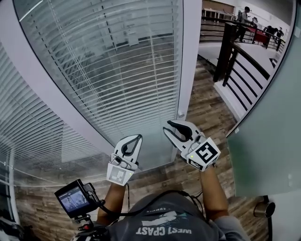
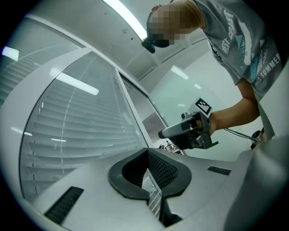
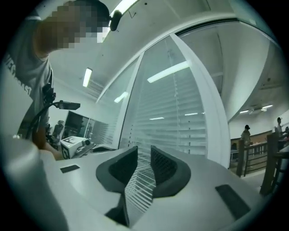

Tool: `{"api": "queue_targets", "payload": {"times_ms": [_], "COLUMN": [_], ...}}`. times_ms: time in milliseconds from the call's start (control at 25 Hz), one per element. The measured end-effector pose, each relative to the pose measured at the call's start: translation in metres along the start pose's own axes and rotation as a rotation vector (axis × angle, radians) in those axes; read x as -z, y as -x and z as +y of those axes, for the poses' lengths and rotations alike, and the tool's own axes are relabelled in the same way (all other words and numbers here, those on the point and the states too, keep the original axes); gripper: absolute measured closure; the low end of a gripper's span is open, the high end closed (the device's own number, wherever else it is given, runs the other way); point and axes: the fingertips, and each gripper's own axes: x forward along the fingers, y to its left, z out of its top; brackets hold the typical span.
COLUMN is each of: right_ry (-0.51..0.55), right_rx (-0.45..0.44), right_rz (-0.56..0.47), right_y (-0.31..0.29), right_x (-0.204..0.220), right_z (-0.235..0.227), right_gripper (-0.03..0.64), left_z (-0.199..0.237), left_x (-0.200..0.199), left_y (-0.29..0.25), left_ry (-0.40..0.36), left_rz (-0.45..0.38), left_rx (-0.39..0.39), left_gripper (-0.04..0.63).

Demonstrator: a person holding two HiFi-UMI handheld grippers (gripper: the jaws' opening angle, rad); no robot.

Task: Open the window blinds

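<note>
White slatted window blinds (image 1: 108, 61) hang behind a glass pane in front of me, their slats lying close together; the same blinds (image 3: 180, 117) fill the right gripper view. A white frame post (image 1: 188, 56) borders them on the right, with a small knob (image 1: 180, 114) low on it. My left gripper (image 1: 138, 137) is held up before the lower pane, its jaw tips together and nothing in them. My right gripper (image 1: 166, 127) stands just below the knob, open and empty, apart from it. In its own view the right gripper (image 3: 143, 151) shows only slats through the gap.
A dark railing (image 1: 235, 52) runs at the upper right over a wood floor (image 1: 202, 103). A frosted glass panel (image 1: 268, 141) stands at the right. A small camera (image 1: 75, 197) is mounted at my chest. Two people (image 1: 244, 14) stand far off.
</note>
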Motion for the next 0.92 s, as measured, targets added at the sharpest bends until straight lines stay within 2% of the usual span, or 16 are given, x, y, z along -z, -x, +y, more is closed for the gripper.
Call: {"api": "queue_targets", "payload": {"times_ms": [40,120,640,920], "right_ry": [0.006,0.009,0.014,0.008], "right_rx": [-0.005,0.0,0.021,0.026], "right_rz": [0.011,0.033,0.06,0.056], "right_y": [0.001,0.003,0.004,0.0], "right_x": [0.004,0.013,0.02,0.016], "right_z": [0.002,0.004,-0.001,0.009], "right_gripper": [0.54,0.549,0.549,0.554], "left_z": [0.001,0.001,-0.001,0.004], "left_x": [-0.003,-0.004,0.011,0.006], "left_y": [0.001,0.004,0.008,0.02], "left_ry": [0.017,0.032,0.054,0.062], "left_rz": [-0.018,-0.038,0.004,-0.013], "left_rx": [-0.01,-0.02,-0.025,-0.03], "left_gripper": [0.595,0.595,0.595,0.595]}}
